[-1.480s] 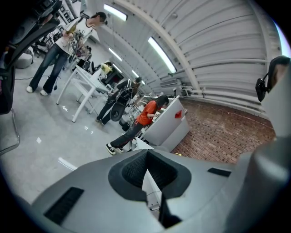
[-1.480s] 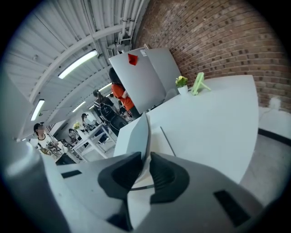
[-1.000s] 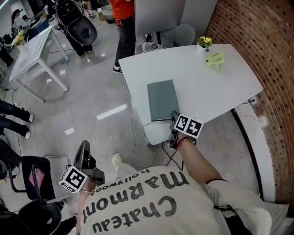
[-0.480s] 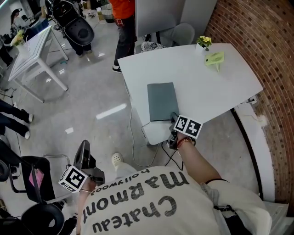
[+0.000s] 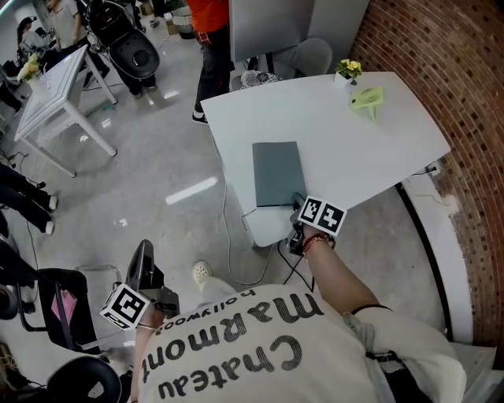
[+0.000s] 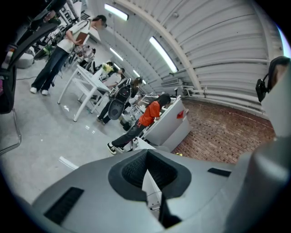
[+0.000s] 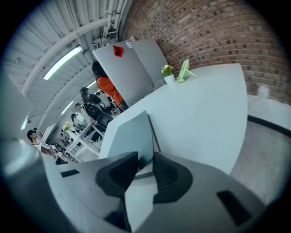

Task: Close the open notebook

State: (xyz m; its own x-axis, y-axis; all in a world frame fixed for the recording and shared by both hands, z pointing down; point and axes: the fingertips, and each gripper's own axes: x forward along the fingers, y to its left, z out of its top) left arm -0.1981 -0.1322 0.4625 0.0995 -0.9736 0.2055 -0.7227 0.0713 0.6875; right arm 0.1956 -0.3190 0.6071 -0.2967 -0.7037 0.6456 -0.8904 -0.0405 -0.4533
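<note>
The notebook (image 5: 277,173) lies flat and already closed on the white table (image 5: 346,134), grey-green cover up; its long axis runs from your side of the table straight away from you, with the near short edge close to the table's near edge and the far short edge pointing towards the middle of the top; in the right gripper view a dark line follows its right-hand long edge.

Your right tool (image 5: 298,199) sits at the notebook's near right corner, angled down onto it; its jaws have just been opening and stand partly apart, with that corner of the cover between them; whether a pad touches the cover is hard to judge from this angle, but nothing looks clamped.

Your left tool (image 5: 144,252) hangs low at your left side, over the floor and well away from the table; its jaws are drawn together with nothing between them.

At the table's far corner a small potted plant with yellow flowers (image 5: 348,73) stands just beside a pale green object (image 5: 368,101), both well apart from the notebook; a brick wall (image 5: 441,71) curves round the table's right side; the floor (image 5: 150,173) is glossy grey, a cable (image 5: 228,236) hangs below the table's near edge, a second white table (image 5: 59,86) stands off to the left, and a person in an orange top (image 5: 211,24) stands beyond the far edge.
</note>
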